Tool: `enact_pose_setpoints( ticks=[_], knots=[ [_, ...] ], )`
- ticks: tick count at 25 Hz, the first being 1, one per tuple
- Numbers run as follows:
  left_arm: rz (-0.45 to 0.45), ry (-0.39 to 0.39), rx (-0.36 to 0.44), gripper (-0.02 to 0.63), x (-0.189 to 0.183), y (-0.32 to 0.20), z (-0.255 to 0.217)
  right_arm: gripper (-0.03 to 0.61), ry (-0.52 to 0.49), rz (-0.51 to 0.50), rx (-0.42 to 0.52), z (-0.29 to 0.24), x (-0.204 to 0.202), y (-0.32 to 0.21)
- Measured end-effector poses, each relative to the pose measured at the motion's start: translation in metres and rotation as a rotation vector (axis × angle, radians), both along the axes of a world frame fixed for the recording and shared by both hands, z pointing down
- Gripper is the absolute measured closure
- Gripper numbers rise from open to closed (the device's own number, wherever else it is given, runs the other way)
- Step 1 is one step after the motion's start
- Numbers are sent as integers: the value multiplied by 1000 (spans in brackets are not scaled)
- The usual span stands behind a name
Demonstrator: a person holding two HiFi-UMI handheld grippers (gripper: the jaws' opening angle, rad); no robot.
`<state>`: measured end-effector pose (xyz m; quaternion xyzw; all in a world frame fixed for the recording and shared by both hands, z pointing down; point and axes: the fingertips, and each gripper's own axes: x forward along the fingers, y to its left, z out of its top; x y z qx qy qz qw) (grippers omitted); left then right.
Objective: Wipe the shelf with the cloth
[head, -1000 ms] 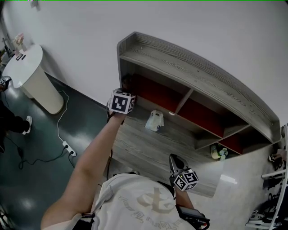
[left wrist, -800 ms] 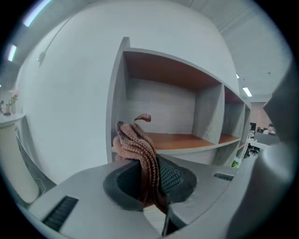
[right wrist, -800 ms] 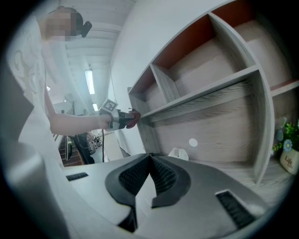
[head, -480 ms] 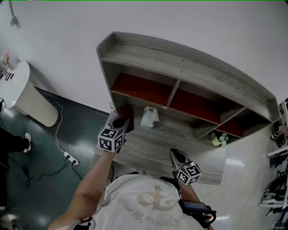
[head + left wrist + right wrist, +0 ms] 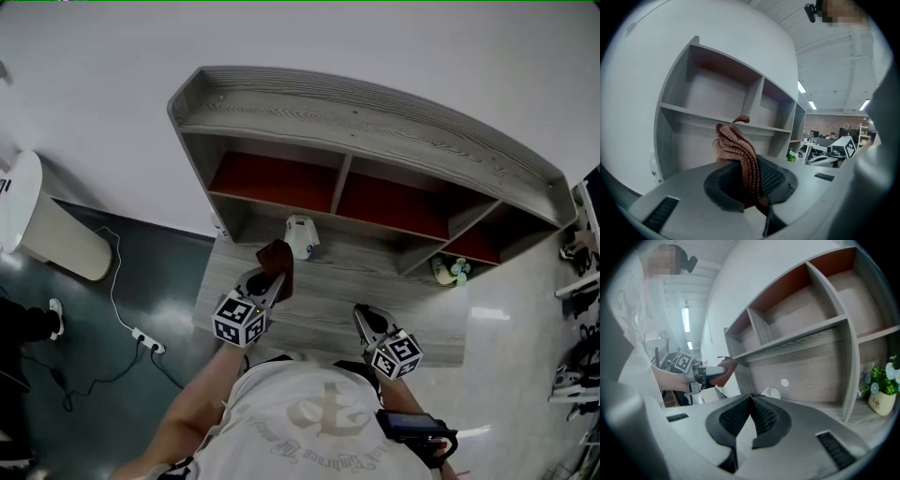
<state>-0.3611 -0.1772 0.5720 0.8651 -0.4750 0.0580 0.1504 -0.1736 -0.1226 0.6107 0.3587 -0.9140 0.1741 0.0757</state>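
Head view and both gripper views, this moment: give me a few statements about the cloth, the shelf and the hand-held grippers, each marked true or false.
1. The left hand-held gripper is shut on the brown cloth. True.
2. The right hand-held gripper holds a second cloth. False: its jaws are together with nothing between them.
3. A small potted plant stands at the right end of the shelf. True.
4. The cloth is spread flat on the shelf's top board. False: it sticks up bunched from the jaws, low down near the white object.
5. The upper compartments are packed with books. False: they look empty, with red backs.
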Motion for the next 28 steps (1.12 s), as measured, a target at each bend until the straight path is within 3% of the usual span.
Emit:
enact_pose_setpoints(
  ticks=[10,28],
  knots=[
    [130,-28,-76,546,46,47,48,574,0,5,2,4,4,1],
    [157,-40,-91,546,56,50,54,574,-8,7,0,4,4,0]
  ],
)
